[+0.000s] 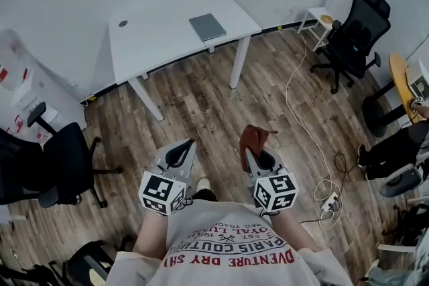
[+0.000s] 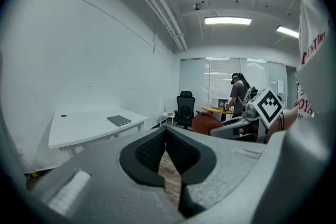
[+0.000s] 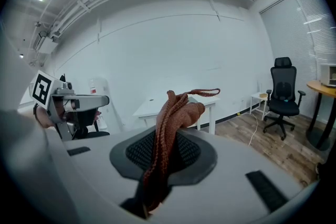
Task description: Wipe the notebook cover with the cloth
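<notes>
A grey notebook (image 1: 208, 27) lies closed near the front edge of a white table (image 1: 154, 30), well ahead of me across the wooden floor. In the left gripper view the notebook (image 2: 119, 120) shows small on the table (image 2: 84, 128). My right gripper (image 1: 259, 155) is shut on a rust-brown knitted cloth (image 1: 255, 139), which sticks up from the jaws (image 3: 167, 136). The left gripper (image 1: 181, 155) is held beside it, shut and with nothing in it (image 2: 166, 138). Both grippers hang at waist height, far from the table.
A black office chair (image 1: 352, 37) and a white stool (image 1: 319, 17) stand at the right. Another black chair (image 1: 50, 167) is at the left. A white cable (image 1: 303, 114) runs along the floor. A second person (image 2: 239, 93) stands by a wooden desk (image 1: 401, 80).
</notes>
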`<state>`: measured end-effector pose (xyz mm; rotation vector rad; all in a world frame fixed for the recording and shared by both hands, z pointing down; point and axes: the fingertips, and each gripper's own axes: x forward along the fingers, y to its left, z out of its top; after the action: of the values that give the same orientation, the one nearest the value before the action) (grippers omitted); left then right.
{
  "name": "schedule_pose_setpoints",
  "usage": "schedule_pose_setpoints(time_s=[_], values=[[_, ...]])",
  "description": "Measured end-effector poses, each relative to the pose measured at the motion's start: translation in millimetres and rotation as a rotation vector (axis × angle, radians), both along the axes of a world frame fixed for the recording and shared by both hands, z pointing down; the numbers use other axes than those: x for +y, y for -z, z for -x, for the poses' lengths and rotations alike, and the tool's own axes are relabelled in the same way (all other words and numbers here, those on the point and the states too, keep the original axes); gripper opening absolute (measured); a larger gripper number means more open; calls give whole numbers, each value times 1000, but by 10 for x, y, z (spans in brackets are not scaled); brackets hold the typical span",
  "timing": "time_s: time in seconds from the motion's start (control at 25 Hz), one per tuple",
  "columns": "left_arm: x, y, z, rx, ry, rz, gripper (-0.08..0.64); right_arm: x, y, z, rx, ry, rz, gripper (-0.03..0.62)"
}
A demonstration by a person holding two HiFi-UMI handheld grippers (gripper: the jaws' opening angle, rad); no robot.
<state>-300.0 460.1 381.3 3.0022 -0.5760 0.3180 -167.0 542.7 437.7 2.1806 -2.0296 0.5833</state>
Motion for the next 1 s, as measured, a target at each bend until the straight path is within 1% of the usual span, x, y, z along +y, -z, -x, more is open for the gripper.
schedule_pose_setpoints(time_s=[0.2, 0.4, 0.64, 0.8, 1.0], values=[[-644, 90, 21, 17, -10, -2, 9, -575, 38, -9, 12, -19, 13, 77], [-1056, 18, 14, 8, -31, 16, 10, -1005, 16, 13, 10, -29, 21, 77], [-1489, -119, -73, 0, 2, 59, 11, -1412, -138, -98, -12, -8, 64, 77], [-1769, -221, -279, -12, 41, 75, 11, -1694, -257, -373, -31, 9, 80, 77], [-2121, -250, -810, -27, 109, 79, 10, -2132, -364, -981, -55, 63, 87, 77]])
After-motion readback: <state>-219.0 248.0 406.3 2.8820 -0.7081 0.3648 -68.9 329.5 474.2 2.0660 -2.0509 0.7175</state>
